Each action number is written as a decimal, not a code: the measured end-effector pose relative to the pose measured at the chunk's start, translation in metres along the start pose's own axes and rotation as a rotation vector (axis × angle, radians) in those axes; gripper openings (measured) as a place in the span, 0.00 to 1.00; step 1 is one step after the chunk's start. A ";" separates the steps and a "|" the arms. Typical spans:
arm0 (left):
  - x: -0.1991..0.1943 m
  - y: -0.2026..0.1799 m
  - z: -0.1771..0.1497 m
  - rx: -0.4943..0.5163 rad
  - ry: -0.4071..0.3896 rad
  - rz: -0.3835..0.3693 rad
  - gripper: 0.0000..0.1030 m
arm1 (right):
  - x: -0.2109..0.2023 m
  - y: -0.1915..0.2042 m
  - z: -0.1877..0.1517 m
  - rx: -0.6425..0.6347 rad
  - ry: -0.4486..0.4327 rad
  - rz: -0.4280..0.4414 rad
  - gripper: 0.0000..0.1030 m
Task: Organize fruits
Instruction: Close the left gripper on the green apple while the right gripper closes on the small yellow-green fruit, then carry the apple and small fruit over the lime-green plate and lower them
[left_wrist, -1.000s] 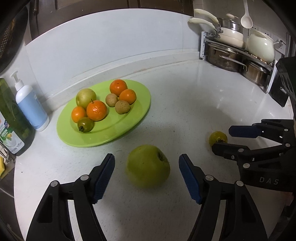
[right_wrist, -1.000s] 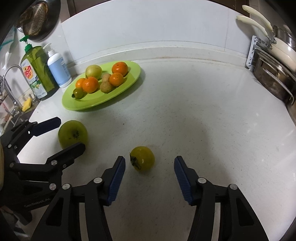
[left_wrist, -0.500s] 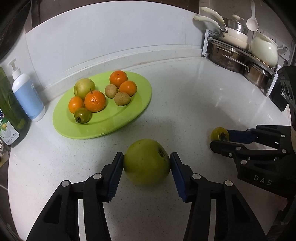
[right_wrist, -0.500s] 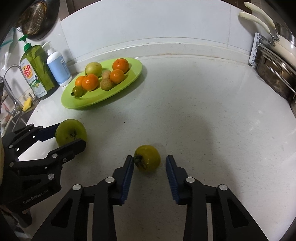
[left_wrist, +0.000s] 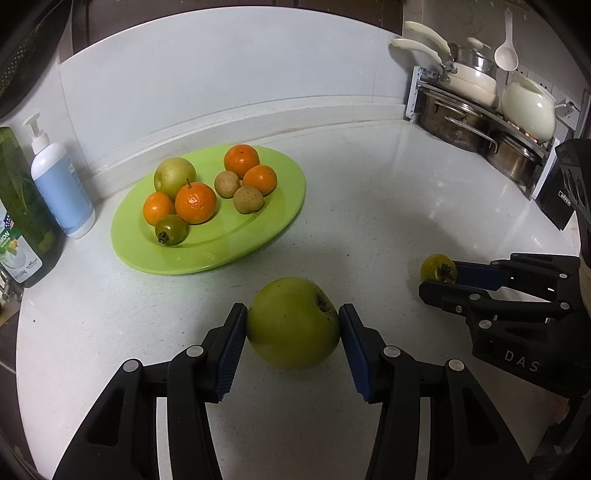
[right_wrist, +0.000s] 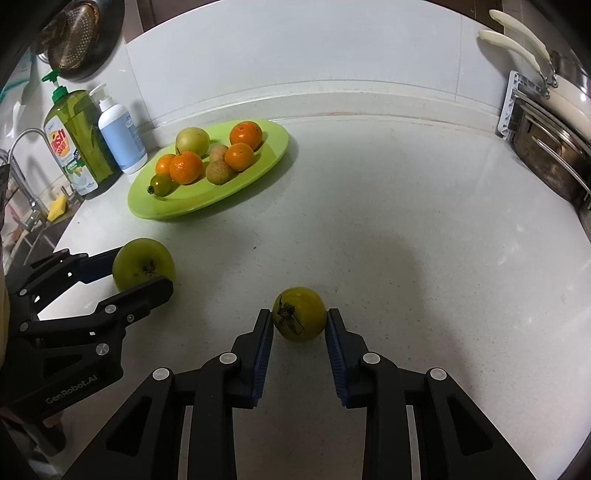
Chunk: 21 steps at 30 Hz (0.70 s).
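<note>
My left gripper (left_wrist: 293, 315) is shut on a large green apple (left_wrist: 293, 326) that rests on the white counter. It also shows in the right wrist view (right_wrist: 143, 264). My right gripper (right_wrist: 299, 316) is shut on a small yellow-green tomato (right_wrist: 300, 314) on the counter; the tomato also shows in the left wrist view (left_wrist: 437, 267). A lime green plate (left_wrist: 273, 218) stands further back to the left. It holds several oranges, a pale apple (left_wrist: 174, 177), two brown fruits and a green tomato (left_wrist: 170, 229).
A blue-white pump bottle (left_wrist: 61, 184) and a green dish soap bottle (right_wrist: 75, 144) stand left of the plate by the wall. A rack with pots and pans (left_wrist: 476, 107) fills the back right corner. A sink tap (right_wrist: 18, 147) is at the far left.
Both grippers have closed from wide open: the left pads now press on the green apple, and the right pads now press on the small tomato. Both fruits stay on the counter.
</note>
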<state>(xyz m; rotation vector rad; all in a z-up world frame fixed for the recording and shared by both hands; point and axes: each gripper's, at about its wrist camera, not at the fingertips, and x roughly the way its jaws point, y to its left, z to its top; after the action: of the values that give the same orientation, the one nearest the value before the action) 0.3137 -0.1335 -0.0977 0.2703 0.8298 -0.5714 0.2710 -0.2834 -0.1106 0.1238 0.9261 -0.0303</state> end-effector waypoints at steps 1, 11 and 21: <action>-0.003 0.000 0.000 -0.003 -0.006 -0.003 0.49 | -0.002 0.001 0.000 -0.001 -0.003 0.002 0.29; -0.046 0.007 0.006 -0.025 -0.071 0.005 0.49 | -0.033 0.018 0.012 -0.027 -0.071 0.030 0.29; -0.080 0.027 0.019 -0.073 -0.133 0.039 0.49 | -0.055 0.044 0.031 -0.066 -0.134 0.076 0.29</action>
<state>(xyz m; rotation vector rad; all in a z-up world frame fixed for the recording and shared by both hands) 0.2980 -0.0900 -0.0249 0.1792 0.7139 -0.5157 0.2659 -0.2446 -0.0446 0.0941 0.7873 0.0613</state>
